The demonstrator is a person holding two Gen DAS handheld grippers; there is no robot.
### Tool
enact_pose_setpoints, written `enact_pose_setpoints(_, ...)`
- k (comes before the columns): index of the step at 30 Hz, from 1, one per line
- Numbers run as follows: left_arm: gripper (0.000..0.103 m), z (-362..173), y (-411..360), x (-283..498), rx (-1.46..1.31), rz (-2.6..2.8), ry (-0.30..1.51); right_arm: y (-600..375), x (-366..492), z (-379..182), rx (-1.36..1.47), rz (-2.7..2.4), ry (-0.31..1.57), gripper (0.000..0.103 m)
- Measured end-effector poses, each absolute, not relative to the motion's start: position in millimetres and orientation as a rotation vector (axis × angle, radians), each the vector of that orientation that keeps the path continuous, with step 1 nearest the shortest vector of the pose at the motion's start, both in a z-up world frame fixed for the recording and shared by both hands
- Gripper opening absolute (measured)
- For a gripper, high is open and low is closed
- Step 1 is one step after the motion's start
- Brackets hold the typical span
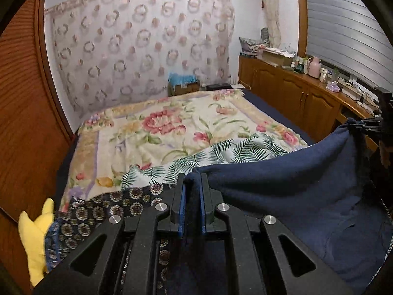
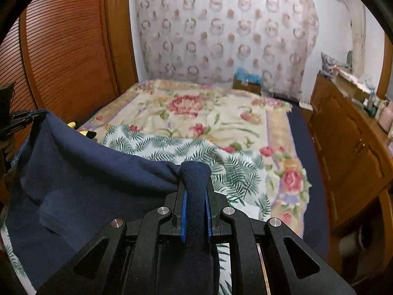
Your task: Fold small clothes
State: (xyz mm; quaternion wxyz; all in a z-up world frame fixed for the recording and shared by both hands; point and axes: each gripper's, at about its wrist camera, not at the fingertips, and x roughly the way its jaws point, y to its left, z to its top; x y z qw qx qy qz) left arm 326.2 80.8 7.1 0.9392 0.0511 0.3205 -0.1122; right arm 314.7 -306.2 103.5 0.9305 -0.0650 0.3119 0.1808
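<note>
A navy blue garment (image 1: 289, 186) hangs stretched between my two grippers above the bed. My left gripper (image 1: 192, 184) is shut on one corner of it; the cloth bunches between the blue pads. My right gripper (image 2: 196, 184) is shut on the other corner, with a roll of navy cloth (image 2: 196, 196) between its pads. The right gripper shows at the far right of the left wrist view (image 1: 363, 124), and the left gripper at the far left of the right wrist view (image 2: 27, 118). The garment (image 2: 86, 184) sags between them.
A fern-print cloth (image 1: 221, 154) and a dark medallion-print cloth (image 1: 103, 211) lie below on the floral bedspread (image 1: 172, 127). A yellow plush (image 1: 36, 231) sits at the left. A wooden wardrobe (image 2: 66, 49) stands left, and a cluttered wooden cabinet (image 1: 294, 93) stands right.
</note>
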Motion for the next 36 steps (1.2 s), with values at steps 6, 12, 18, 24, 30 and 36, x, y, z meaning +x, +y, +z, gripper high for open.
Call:
enact_pose_setpoints(6, 0.016, 3.5, 80.4, 332.6, 0.111, -0.182, 0.661, -307.0, 327.0, 91.4, -0.117, 0.36, 0.664, 0.014)
enact_pose_setpoints(12, 0.045, 18.7, 91.4, 304.2, 0.061, -0.208, 0.624, -302.3, 314.7, 87.9, -0.123, 0.314, 0.645, 0.045)
enact_pose_setpoints(18, 0.079, 16.2, 100.0, 254.2, 0.04, -0.21, 0.622, -301.3, 264.8, 77.9, -0.13, 0.305, 0.603, 0.07)
enact_pose_setpoints(24, 0.079, -1.1, 104.1, 220.6, -0.002, -0.173, 0.674, -312.4, 216.2, 56.9, -0.071, 0.311, 0.658, 0.07)
enact_pose_setpoints(30, 0.072, -15.5, 90.0, 203.4, 0.011, -0.188, 0.725, -326.5, 186.3, 42.0, -0.022, 0.284, 0.724, 0.07)
enact_pose_setpoints(36, 0.043, -27.6, 78.1, 188.1, -0.018, -0.246, 0.761, -330.0, 175.5, 40.5, 0.017, 0.291, 0.759, 0.07)
